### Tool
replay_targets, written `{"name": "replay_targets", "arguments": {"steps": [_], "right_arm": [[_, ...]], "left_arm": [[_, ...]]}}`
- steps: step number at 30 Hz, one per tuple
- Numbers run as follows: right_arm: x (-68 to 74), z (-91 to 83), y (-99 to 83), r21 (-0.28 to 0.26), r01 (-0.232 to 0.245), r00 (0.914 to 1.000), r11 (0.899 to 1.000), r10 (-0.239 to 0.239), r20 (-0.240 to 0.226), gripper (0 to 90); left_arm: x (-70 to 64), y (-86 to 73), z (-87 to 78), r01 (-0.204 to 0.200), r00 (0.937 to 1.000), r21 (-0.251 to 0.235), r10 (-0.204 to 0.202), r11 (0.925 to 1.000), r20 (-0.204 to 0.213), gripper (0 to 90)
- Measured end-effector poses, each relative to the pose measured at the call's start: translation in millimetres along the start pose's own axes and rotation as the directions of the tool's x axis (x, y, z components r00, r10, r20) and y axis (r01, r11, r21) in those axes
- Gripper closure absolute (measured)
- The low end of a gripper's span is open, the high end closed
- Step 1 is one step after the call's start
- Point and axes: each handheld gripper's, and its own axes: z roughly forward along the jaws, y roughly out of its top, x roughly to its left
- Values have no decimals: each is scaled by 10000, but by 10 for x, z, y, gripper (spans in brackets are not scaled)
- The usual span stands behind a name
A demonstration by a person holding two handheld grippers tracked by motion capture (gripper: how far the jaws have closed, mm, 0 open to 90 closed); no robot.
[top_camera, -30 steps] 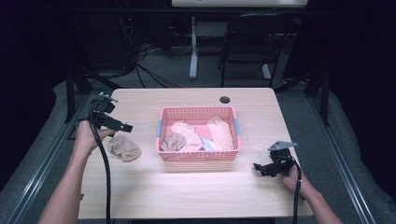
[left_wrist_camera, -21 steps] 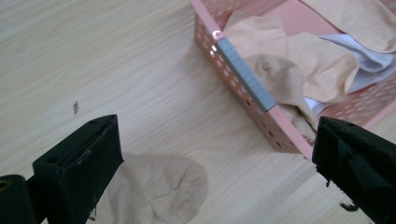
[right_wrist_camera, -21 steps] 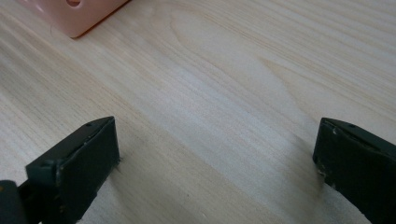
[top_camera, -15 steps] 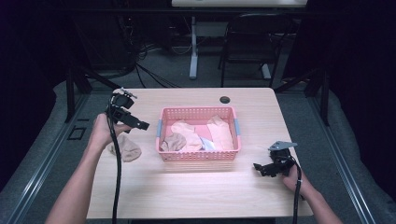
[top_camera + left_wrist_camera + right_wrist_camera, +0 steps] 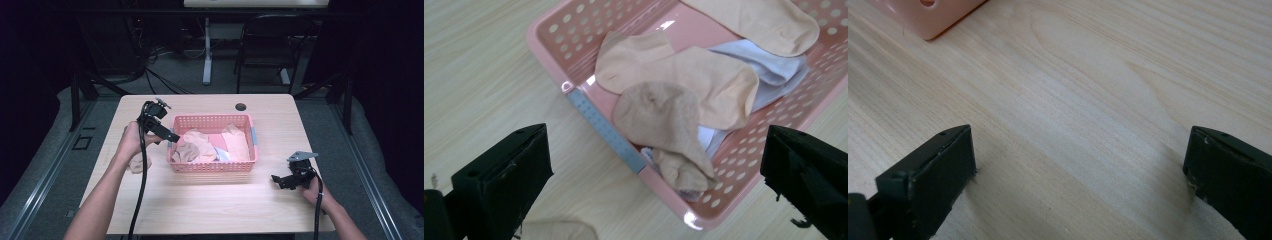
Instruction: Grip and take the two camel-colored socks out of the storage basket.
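The left gripper (image 5: 172, 137) is held open over the basket (image 5: 589, 107) of socks (image 5: 674, 125), apparently lengthwise across it; the right gripper (image 5: 276, 179) is rested open on the table (image 5: 1073, 100).

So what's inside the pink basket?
The pink basket holds socks: a tan one on top, peach ones, and a white one partly covered. Anything under them is hidden.

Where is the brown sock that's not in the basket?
In the high view, the crumpled tan sock lies on the wooden table, left of the pink plastic basket, just under the person's left hand. The left gripper view shows it at the bottom edge.
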Motion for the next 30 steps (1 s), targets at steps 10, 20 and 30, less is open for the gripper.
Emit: {"name": "replay_targets", "arguments": {"steps": [10, 20, 30], "right_arm": [[2, -2, -3, -17, 32, 10000, 10000, -32, 35, 0], [3, -3, -3, 1, 14, 10000, 10000, -14, 35, 0], [2, -5, -4, 16, 37, 10000, 10000, -37, 6, 0]], "left_arm": [[-205, 72, 293, -582, 9982, 632, 571, 9963, 193, 4], [-325, 70, 470, -1185, 9917, 1037, 1124, 9875, 630, 77], [-352, 31, 616, -1559, 9859, 1475, 1446, 9767, 842, 297]]}}
